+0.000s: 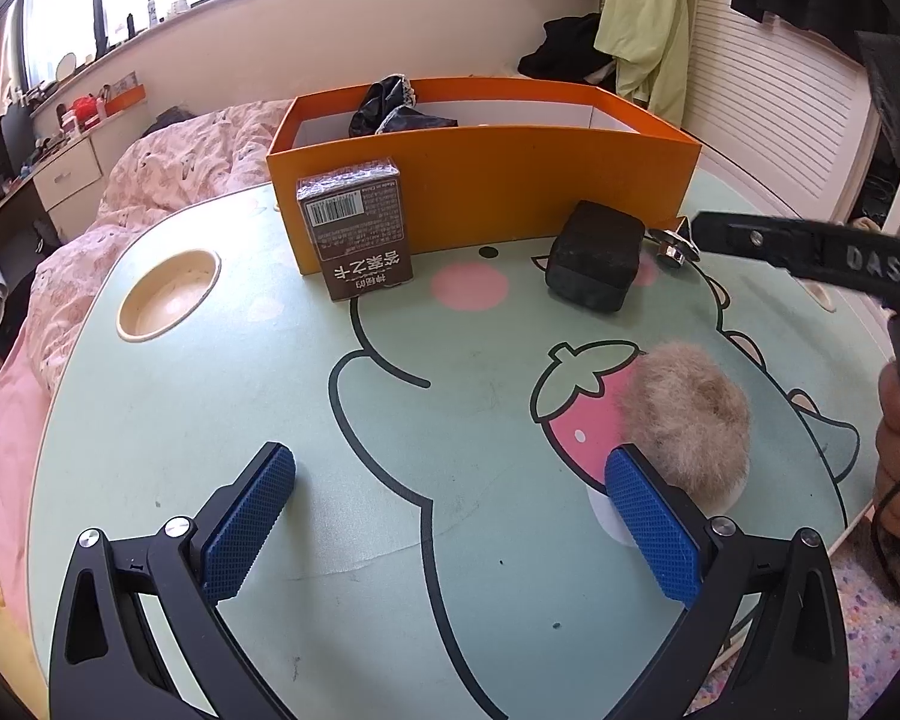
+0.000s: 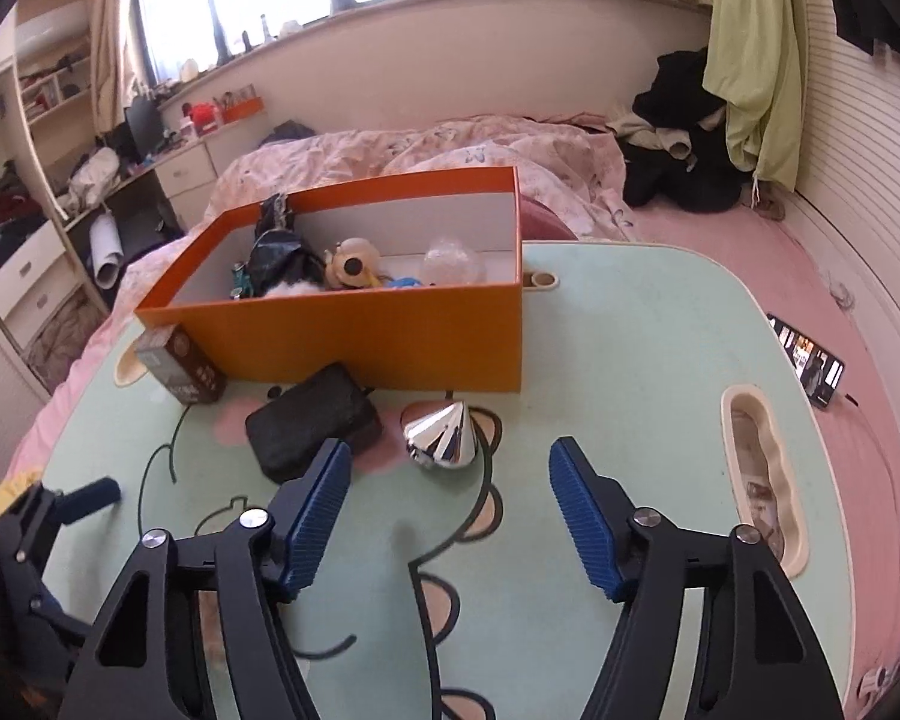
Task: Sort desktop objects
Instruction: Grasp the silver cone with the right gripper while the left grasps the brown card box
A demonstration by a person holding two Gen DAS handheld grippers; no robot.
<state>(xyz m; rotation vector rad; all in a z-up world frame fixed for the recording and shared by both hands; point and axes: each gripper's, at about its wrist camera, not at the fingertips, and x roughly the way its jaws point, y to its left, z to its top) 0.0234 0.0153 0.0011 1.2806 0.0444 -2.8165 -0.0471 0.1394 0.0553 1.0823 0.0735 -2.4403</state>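
Right claw: my right gripper (image 2: 450,510) stands released, nothing between its blue pads.
Nearest piece: shiny silver faceted cone (image 2: 444,435) lies on the mint cartoon table (image 2: 630,324), just ahead of the gap.
Left claw: left gripper (image 1: 450,516) spread wide, fluffy beige pompom (image 1: 684,420) touching its right pad's outer side.
Bin: orange cardboard box (image 2: 390,330) beyond the cone.

"Made in China" and a barcode on the brown carton (image 1: 354,228); "DAS" on the right tongs (image 1: 810,252).

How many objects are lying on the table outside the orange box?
4: brown carton against the box front, black block beside it, silver cone, fluffy ball near the left gripper. Others may be hidden.
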